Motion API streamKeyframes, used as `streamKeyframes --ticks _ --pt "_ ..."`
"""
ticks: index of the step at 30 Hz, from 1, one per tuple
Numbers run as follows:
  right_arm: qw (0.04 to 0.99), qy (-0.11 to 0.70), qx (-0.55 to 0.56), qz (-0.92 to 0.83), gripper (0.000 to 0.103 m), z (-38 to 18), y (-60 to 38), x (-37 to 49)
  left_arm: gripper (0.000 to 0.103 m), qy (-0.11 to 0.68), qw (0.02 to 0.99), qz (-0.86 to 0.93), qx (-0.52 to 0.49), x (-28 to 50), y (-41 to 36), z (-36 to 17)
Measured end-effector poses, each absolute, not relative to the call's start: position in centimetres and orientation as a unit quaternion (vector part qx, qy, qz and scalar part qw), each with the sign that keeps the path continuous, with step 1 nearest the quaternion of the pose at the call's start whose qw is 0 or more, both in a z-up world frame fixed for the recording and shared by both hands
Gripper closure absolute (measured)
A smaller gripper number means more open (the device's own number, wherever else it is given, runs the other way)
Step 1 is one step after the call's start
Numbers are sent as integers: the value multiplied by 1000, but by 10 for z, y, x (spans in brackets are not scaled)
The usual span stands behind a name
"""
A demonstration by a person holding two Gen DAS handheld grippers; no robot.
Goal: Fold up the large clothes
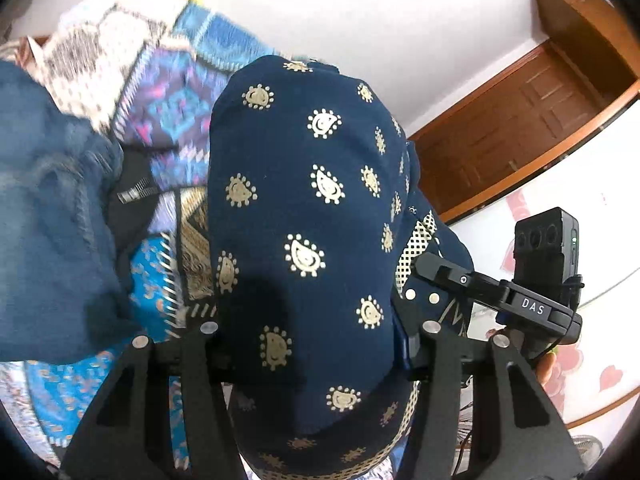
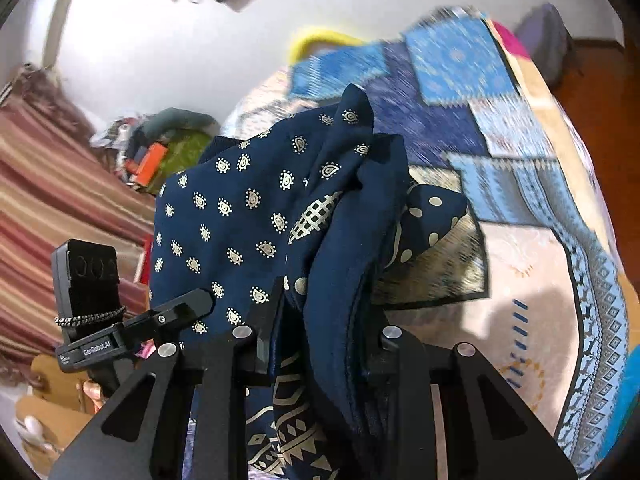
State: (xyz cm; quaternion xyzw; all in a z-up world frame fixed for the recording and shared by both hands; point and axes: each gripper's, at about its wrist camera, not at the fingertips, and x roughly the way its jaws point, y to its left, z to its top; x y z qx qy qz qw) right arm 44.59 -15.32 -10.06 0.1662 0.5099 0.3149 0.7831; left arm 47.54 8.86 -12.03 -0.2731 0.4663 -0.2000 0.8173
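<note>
A large navy garment with gold paisley print (image 1: 304, 216) is lifted off the bed and bunched between the fingers of my left gripper (image 1: 312, 340), which is shut on it; the cloth hides the fingertips. The same garment (image 2: 248, 216) hangs in folds through my right gripper (image 2: 320, 320), which is also shut on it. The other gripper shows at the right in the left wrist view (image 1: 496, 296) and at the left in the right wrist view (image 2: 132, 328).
A bed with a blue and purple patchwork cover (image 2: 480, 128) lies beneath. A plain blue cloth (image 1: 48, 216) hangs at the left. A wooden door (image 1: 520, 128) is at the right. A clutter pile (image 2: 160, 152) and a striped fabric (image 2: 48, 208) are at the left.
</note>
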Motion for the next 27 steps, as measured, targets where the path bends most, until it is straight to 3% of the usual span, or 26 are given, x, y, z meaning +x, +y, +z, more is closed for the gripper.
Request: streamKeyframes --ticks 6,13,20,27 --pt "803 453 154 356 78 -50 -113 427 49 410 851 -195 -265 442 134 -66" --pt "808 412 116 405 78 -27 -46 416 49 378 865 -179 -276 418 204 -44" --pt "792 415 86 440 78 -44 28 434 49 375 877 -132 -268 417 269 -46" --pt "772 440 75 453 78 -92 81 466 49 403 871 -85 -269 444 319 -89"
